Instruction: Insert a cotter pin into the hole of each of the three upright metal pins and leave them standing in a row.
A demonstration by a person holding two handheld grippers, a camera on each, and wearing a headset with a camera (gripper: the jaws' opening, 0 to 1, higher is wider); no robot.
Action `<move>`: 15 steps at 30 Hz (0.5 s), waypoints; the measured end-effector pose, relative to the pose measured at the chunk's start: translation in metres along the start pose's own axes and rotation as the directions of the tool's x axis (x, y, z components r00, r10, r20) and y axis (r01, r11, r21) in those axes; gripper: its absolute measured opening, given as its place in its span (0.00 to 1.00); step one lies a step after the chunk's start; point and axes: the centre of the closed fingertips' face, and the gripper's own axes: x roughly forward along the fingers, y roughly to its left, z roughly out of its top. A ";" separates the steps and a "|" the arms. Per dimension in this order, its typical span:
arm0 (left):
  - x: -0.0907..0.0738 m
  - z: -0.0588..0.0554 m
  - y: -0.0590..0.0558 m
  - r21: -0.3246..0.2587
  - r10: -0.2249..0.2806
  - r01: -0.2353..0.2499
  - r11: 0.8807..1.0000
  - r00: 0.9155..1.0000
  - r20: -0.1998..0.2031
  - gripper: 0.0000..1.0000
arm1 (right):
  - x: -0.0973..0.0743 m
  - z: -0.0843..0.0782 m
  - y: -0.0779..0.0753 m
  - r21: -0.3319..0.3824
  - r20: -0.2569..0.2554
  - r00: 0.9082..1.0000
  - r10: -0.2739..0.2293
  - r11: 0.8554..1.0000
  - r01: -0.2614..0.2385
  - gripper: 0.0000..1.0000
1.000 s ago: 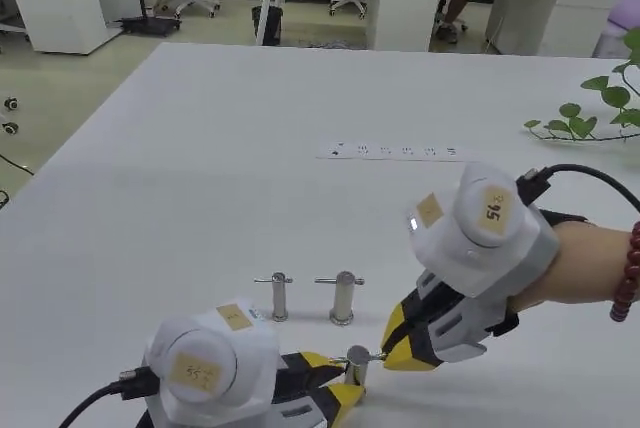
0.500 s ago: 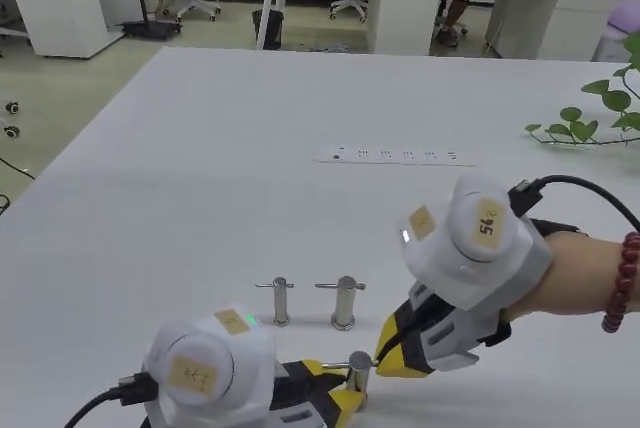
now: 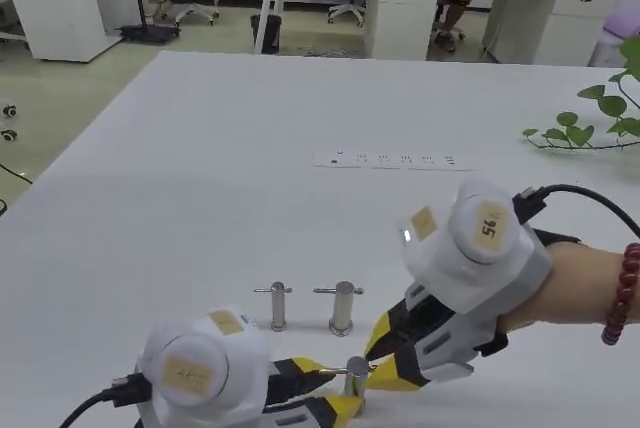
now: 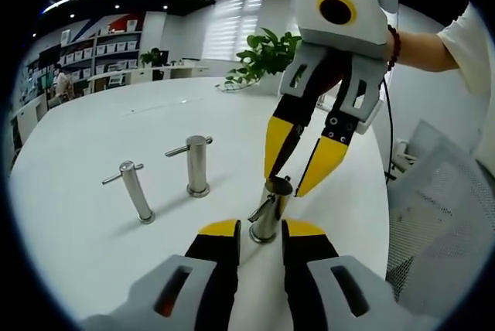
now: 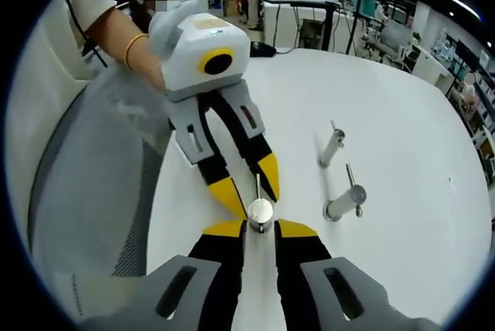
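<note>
Found the thin metal cotter pin (image 5: 257,186) now through the head of the nearest short upright steel pin (image 4: 271,211), where a second ago only offered at the hole by the yellow-tipped right gripper (image 4: 288,184). Noted right gripper jaws spread astride that head, yellow-tipped left gripper (image 4: 263,230) jaws spread beside the base, pinching nothing. Judged third insertion made; stands forward of the left fitted steel pin (image 3: 278,306) and middle fitted steel pin (image 3: 342,308), so lining-up outstanding.

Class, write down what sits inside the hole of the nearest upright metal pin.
A thin cotter pin sticks out of the nearest pin; its other end is hidden behind the pin.
</note>
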 end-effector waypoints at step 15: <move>-0.004 -0.001 -0.003 0.010 -0.008 0.008 1.000 1.000 -0.007 0.29 | 0.017 0.004 0.000 0.000 0.041 0.999 -0.007 1.000 0.007 0.20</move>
